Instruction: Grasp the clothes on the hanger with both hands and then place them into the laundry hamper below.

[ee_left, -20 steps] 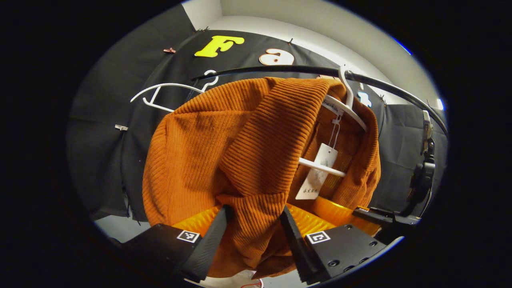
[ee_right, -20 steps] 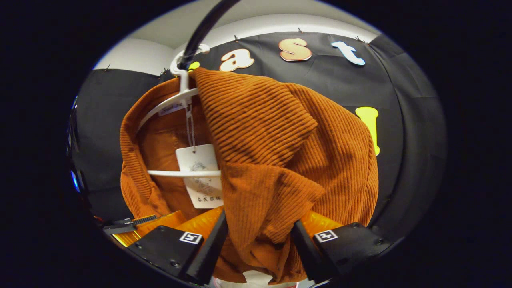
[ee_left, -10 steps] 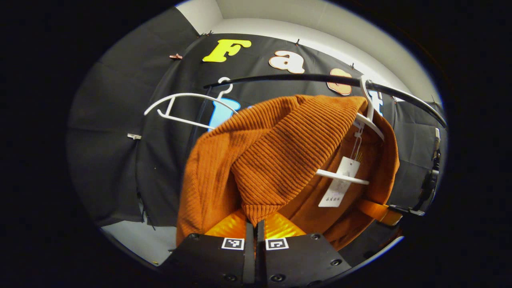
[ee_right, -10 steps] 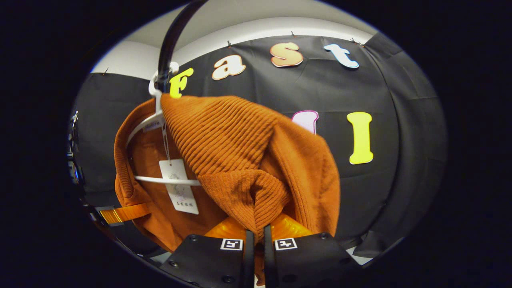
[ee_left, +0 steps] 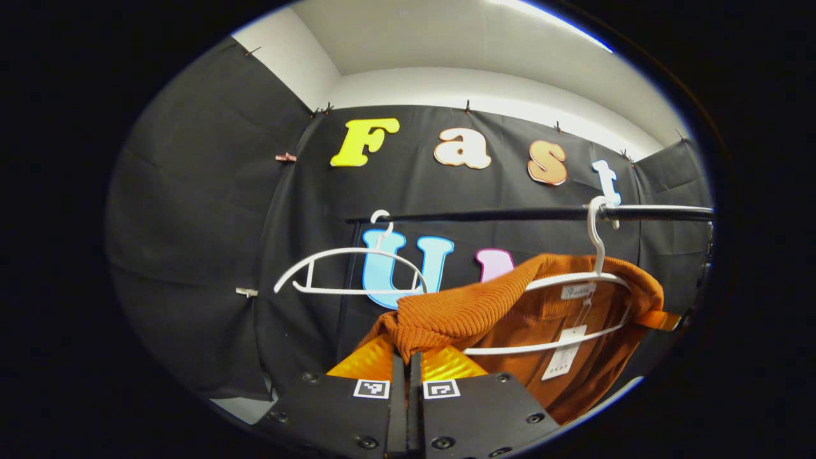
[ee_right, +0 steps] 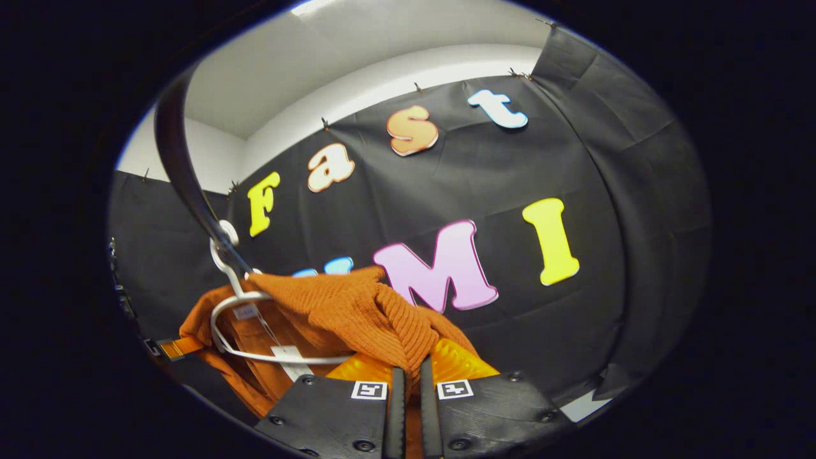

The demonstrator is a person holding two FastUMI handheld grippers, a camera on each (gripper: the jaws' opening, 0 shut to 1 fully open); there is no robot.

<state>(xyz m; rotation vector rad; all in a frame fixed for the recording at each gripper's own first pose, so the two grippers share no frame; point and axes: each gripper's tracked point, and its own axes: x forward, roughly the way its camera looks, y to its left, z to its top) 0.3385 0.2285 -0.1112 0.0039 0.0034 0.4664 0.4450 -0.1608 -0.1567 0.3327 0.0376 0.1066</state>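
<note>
A rust-orange ribbed sweater [ee_left: 484, 312] hangs over a white hanger [ee_left: 577, 284] on the black rail [ee_left: 510, 215]. My left gripper [ee_left: 407, 376] is shut on a bunched fold of the sweater at the bottom of the left gripper view. In the right gripper view the same sweater [ee_right: 344, 312] drapes over the hanger [ee_right: 233, 309], and my right gripper [ee_right: 408, 386] is shut on its other bunched end. A paper tag [ee_left: 562, 360] dangles inside the garment. The cloth is stretched out from the hanger toward both grippers.
A second, bare white hanger [ee_left: 347, 274] hangs on the rail to the left of the sweater. The rail [ee_right: 185, 172] curves up the left side of the right gripper view. Black cloth walls close in behind and at both sides.
Both grippers closed on the sweater between one second and half a second ago. Since then both have pulled back and down with the cloth, drawing it off the hanger's shoulders.
</note>
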